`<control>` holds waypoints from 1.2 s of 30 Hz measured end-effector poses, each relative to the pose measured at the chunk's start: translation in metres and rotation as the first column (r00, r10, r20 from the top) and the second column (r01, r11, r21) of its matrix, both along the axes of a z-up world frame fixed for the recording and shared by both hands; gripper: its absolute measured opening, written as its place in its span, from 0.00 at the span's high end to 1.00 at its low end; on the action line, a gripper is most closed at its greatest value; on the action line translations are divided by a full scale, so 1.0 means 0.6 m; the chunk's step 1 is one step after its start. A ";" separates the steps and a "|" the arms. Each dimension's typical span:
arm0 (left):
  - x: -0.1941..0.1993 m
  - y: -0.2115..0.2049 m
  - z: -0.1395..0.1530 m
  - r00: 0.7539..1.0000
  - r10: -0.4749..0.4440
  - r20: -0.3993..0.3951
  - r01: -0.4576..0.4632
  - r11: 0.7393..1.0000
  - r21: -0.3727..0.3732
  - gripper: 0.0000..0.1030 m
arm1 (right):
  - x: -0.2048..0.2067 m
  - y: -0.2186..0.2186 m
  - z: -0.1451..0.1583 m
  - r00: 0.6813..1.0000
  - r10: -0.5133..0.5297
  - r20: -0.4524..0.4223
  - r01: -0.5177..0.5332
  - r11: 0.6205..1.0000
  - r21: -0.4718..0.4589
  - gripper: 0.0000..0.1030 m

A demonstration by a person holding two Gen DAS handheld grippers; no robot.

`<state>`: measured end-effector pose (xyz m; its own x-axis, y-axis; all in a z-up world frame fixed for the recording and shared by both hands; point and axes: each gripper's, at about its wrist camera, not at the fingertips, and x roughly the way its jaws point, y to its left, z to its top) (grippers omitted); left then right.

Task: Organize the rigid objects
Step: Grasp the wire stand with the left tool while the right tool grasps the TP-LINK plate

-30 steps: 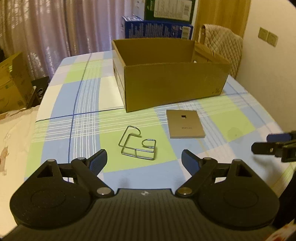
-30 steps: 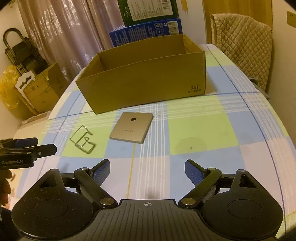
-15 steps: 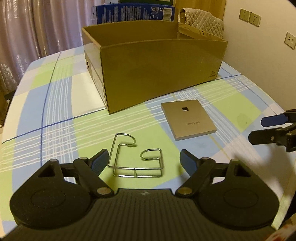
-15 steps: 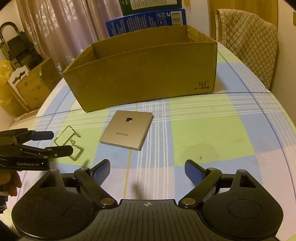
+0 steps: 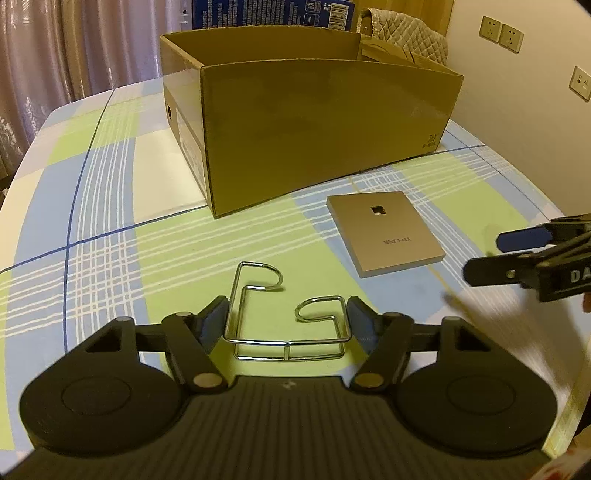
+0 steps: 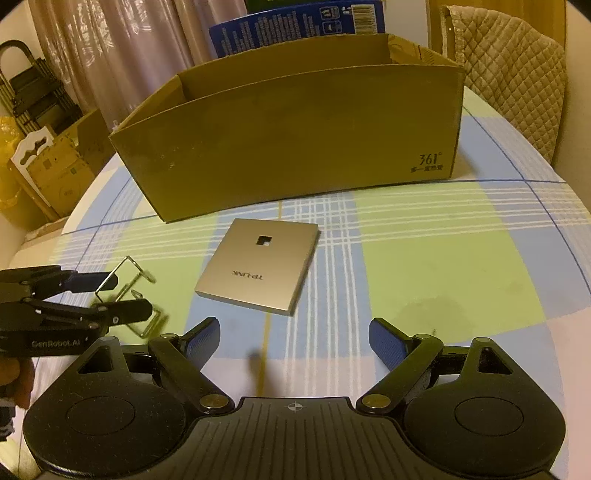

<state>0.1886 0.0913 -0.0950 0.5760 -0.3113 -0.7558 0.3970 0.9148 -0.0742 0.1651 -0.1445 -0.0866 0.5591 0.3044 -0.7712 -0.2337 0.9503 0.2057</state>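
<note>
A bent chrome wire rack [image 5: 288, 343] lies on the checked tablecloth [image 5: 110, 258]. My left gripper [image 5: 287, 319] straddles it. Its jaws are closing, and the blue pads stand right at the rack's two sides. In the right wrist view the same left gripper [image 6: 129, 295] is around the wire rack [image 6: 140, 268]. A flat grey TP-Link panel [image 6: 258, 273] lies just ahead of my right gripper [image 6: 293, 332], which is open with nothing between its fingers. The right gripper [image 5: 487, 256] shows right of the panel [image 5: 384, 236]. The open cardboard box [image 6: 295, 147] stands behind both.
A chair with a quilted cover [image 6: 517, 66] stands at the table's far right. Blue cartons [image 6: 295, 26] rise behind the box. Cardboard boxes [image 6: 62, 173] sit on the floor off the left edge. A wall with sockets [image 5: 500, 31] is on the right.
My left gripper came down and forward onto the wire rack and narrowed its jaws around it. My right gripper sank closer to the panel, with its jaws as wide as before.
</note>
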 end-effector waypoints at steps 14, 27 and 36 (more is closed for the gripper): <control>0.026 0.050 0.024 0.955 0.293 0.036 -0.286 0.949 -0.131 0.37 | 0.060 0.079 -0.032 0.999 -0.035 0.037 0.035 0.999 0.013 0.06; 0.035 0.061 0.021 0.950 0.312 0.022 -0.306 0.942 -0.138 0.37 | 0.083 0.126 -0.068 0.990 -0.013 0.139 0.034 0.988 -0.152 0.07; 0.026 0.032 0.016 0.971 0.238 0.020 -0.234 0.965 -0.119 0.37 | 0.033 0.054 -0.061 0.988 0.055 0.146 -0.029 0.984 -0.174 0.14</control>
<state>0.2042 0.1105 -0.0851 0.6682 -0.2477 -0.7015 0.1755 0.9688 -0.1749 0.1849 -0.1122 -0.1232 0.6615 0.2011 -0.7225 -0.2903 0.9569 0.0006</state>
